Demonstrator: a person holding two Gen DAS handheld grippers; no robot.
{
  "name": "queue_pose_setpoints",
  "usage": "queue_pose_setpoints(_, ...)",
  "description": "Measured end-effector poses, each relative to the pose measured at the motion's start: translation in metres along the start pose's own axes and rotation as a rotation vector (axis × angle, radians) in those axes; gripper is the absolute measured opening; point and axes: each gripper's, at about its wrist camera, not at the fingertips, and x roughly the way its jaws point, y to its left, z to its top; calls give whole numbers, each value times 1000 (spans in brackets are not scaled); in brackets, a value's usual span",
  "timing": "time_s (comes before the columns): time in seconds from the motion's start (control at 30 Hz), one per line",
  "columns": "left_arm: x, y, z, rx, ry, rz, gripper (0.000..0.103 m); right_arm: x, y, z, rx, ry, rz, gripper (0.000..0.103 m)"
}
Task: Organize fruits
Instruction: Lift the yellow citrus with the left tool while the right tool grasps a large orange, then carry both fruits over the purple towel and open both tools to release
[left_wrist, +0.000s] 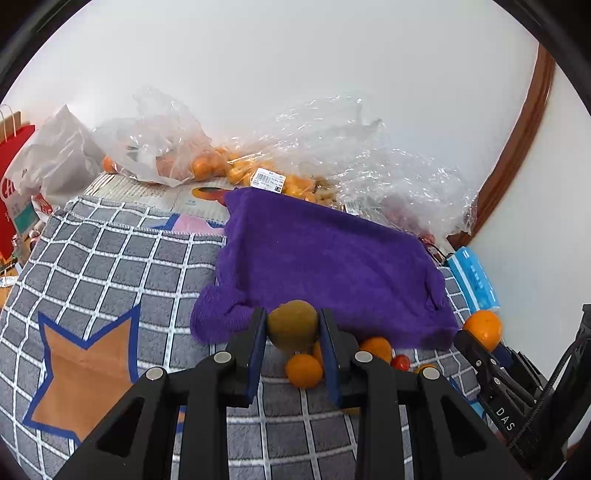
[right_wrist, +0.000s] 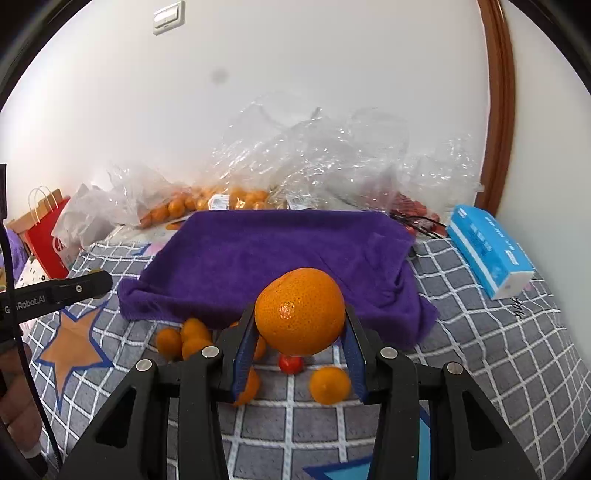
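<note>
My left gripper (left_wrist: 293, 326) is shut on a brown-green kiwi (left_wrist: 291, 323), held above the grey checked cloth (left_wrist: 110, 258). In the right wrist view my right gripper (right_wrist: 300, 321) is shut on a large orange (right_wrist: 301, 310), also lifted off the cloth. Below them several small oranges (right_wrist: 328, 384) and a red cherry tomato (right_wrist: 290, 363) lie loose by the near edge of a purple towel (right_wrist: 277, 254). The same towel (left_wrist: 325, 266) spreads behind the kiwi in the left view, where the right gripper's orange (left_wrist: 483, 328) shows at the right edge.
Crumpled clear plastic bags (left_wrist: 332, 147) holding small oranges line the wall at the back. A blue tissue pack (right_wrist: 487, 251) lies to the right, a red paper bag (right_wrist: 44, 229) to the left. A person's hand (right_wrist: 18, 406) shows at the left edge.
</note>
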Motion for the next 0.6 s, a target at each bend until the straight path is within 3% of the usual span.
queue_pose_setpoints(0.6,46,-7,39,-18,4,14,27,41,-9,45,-1,-44,-14,43)
